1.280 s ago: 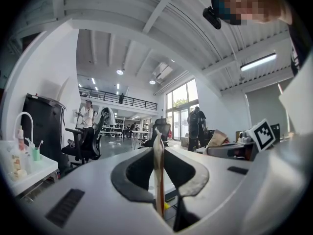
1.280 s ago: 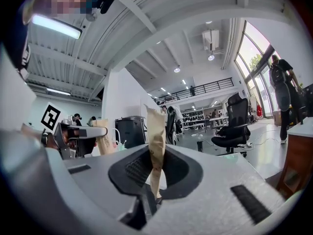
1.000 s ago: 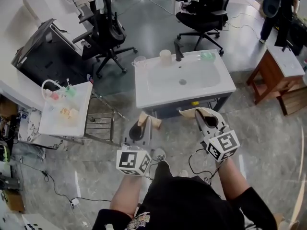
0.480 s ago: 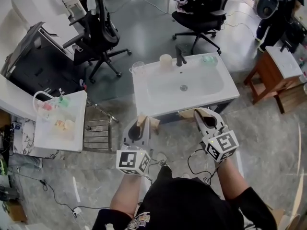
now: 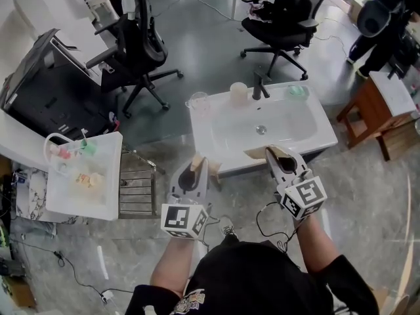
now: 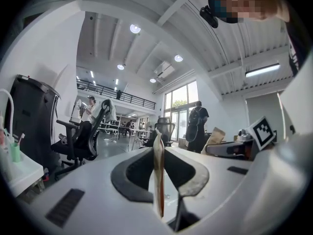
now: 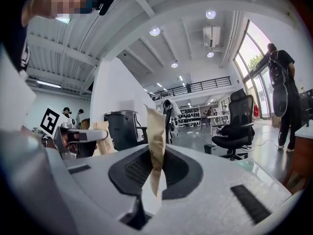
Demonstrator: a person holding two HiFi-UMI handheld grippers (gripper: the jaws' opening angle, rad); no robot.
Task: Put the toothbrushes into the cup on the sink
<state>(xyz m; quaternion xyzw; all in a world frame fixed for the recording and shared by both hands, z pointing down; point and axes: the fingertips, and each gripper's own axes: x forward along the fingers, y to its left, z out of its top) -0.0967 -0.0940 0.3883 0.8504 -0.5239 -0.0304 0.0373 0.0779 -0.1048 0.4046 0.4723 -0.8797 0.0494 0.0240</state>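
A white sink stands ahead, with a dark tap at its back edge. Left of the tap a pale cup stands on the rim, and a clear glass on the back left corner. My left gripper hovers just short of the sink's front left, shut on a flat tan packet, a thin upright strip in the left gripper view. My right gripper is over the front edge, shut on another tan packet, crumpled brown paper in the right gripper view. No bare toothbrush shows.
A green item lies on the sink's back right. A white side table with small items and a wire rack stand to the left. Office chairs are behind, a wooden stool at right, cables underfoot.
The sink has drawn nearer and shifted right in the head view as both grippers were carried toward it. Each still holds its packet the same way.
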